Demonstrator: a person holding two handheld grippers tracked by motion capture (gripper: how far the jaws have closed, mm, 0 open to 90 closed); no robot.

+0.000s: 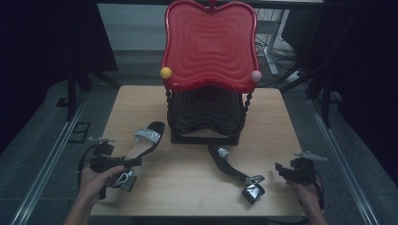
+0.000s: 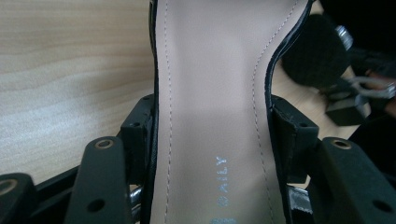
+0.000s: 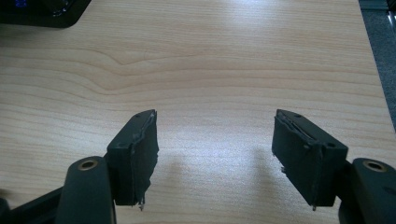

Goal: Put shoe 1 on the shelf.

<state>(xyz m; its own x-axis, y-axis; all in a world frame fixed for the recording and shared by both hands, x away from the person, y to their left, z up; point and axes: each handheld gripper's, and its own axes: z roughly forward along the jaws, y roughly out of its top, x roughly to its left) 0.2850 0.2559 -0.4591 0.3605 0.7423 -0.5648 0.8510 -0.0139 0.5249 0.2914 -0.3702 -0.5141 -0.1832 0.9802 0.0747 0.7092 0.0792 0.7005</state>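
- High view: dim overall; the surroundings of the wooden table (image 1: pixel 197 180) fall to near black. The red tray (image 1: pixel 210 44) behind the table is the brightest surface, with soft sheen on its ridges.
- Left gripper view: the sandal insole (image 2: pixel 212 93) is evenly lit and sharp; things beyond the insole are blurred and dark.
- Right gripper view: overhead glare patches on the tabletop (image 3: pixel 233 70); soft shadows beneath both pads; focus good.

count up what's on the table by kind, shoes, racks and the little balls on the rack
Sandals: 2, one held across its sole by the left gripper, the other sandal lying on the table.
Tiered rack: 1.
Balls on the rack: 2, yellow ball and pink ball.
Total: 5.
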